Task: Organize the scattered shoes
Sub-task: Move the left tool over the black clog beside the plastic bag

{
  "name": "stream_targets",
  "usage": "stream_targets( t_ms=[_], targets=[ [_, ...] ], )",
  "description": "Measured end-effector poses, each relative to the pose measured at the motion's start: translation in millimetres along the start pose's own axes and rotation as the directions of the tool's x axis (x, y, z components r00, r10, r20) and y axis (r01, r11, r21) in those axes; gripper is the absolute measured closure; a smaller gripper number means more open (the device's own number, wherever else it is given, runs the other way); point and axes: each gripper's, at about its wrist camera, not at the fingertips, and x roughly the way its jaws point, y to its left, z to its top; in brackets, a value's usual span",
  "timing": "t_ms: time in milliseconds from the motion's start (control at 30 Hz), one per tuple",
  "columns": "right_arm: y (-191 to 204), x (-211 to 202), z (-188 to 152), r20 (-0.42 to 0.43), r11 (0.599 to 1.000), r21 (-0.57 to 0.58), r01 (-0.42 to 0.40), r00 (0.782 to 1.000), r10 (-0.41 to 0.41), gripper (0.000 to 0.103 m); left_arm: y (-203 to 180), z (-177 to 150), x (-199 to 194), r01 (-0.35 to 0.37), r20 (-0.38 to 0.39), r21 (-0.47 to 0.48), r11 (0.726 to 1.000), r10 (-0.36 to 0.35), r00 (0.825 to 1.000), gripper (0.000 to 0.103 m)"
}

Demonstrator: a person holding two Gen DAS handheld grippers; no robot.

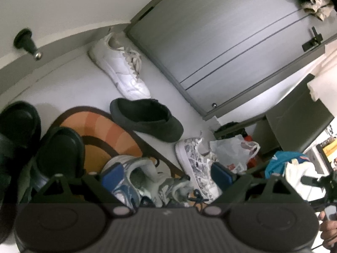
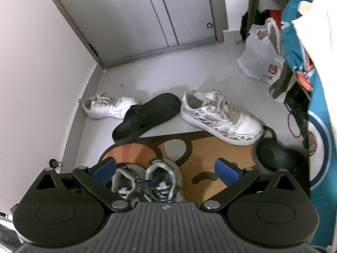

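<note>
Both tools stand wide and hold nothing: the left tool [image 1: 166, 176] and right tool [image 2: 165, 169] hang over a pair of grey-blue sneakers [image 2: 145, 179] on the orange mat [image 2: 221, 154]. Beyond the mat lie a black slipper [image 2: 145, 117], a white sneaker [image 2: 107, 107] and a patterned sneaker [image 2: 221, 116]. Only the left view shows two black shoes [image 1: 42, 145] beside the mat.
</note>
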Motion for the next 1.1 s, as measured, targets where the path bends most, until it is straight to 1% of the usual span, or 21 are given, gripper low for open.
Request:
stream_targets(
  t_ms=[100, 233, 267, 367, 400, 467, 633, 700, 767, 867, 1000, 1100],
  targets=[
    [-21, -7, 2, 0.041, 0.995, -0.068, 0.068, 0.997, -0.066, 0.001, -13, 6, 5, -0.01, -0.01, 0.047, 0.999, 0.011, 1.0, 0.012],
    [-44, -15, 2, 0.057, 0.982, -0.151, 0.112, 0.993, -0.105, 0.001, -34, 13, 20, -0.016, -0.05, 0.108, 0.994, 0.021, 0.999, 0.015],
    [-47, -15, 3, 0.056, 0.981, -0.158, 0.113, 0.993, -0.106, 0.001, -38, 14, 22, -0.014, -0.056, 0.117, 0.993, 0.021, 0.998, 0.015],
    [-60, -16, 8, 0.053, 0.975, -0.195, 0.111, 0.993, -0.102, 0.002, -60, 17, 34, -0.023, -0.074, 0.163, 0.986, 0.036, 0.997, 0.026],
    [-64, -15, 10, 0.053, 0.972, -0.21, 0.109, 0.994, -0.1, 0.006, -69, 18, 40, -0.032, -0.083, 0.185, 0.982, 0.048, 0.995, 0.026],
    [-73, -13, 14, 0.053, 0.965, -0.242, 0.101, 0.994, -0.091, 0.008, -84, 19, 50, -0.041, -0.099, 0.225, 0.973, 0.065, 0.993, 0.026],
    [-89, -9, 15, 0.076, 0.953, -0.289, 0.094, 0.994, -0.075, 0.008, -118, 21, 76, -0.043, -0.128, 0.294, 0.955, 0.084, 0.988, 0.026],
    [-97, -8, 13, 0.098, 0.952, -0.293, 0.093, 0.993, -0.066, 0.008, -130, 20, 89, -0.041, -0.142, 0.304, 0.952, 0.087, 0.986, 0.026],
    [-102, -4, 12, 0.086, 0.953, -0.292, 0.08, 0.995, -0.057, 0.008, -138, 19, 100, -0.039, -0.155, 0.309, 0.95, 0.091, 0.984, 0.026],
    [-102, -2, 14, 0.07, 0.95, -0.306, 0.057, 0.997, -0.038, 0.008, -152, 13, 121, -0.017, -0.193, 0.324, 0.946, 0.083, 0.978, 0.026],
    [-93, -11, 21, 0.112, 0.937, -0.348, 0.04, 0.994, -0.001, 0.008, -173, -8, 151, 0.042, -0.26, 0.313, 0.949, 0.044, 0.965, 0.026],
    [-92, -16, 22, 0.144, 0.928, -0.368, 0.063, 0.989, -0.01, 0.008, -189, -29, 171, 0.093, -0.312, 0.304, 0.948, 0.007, 0.95, 0.026]
  ],
)
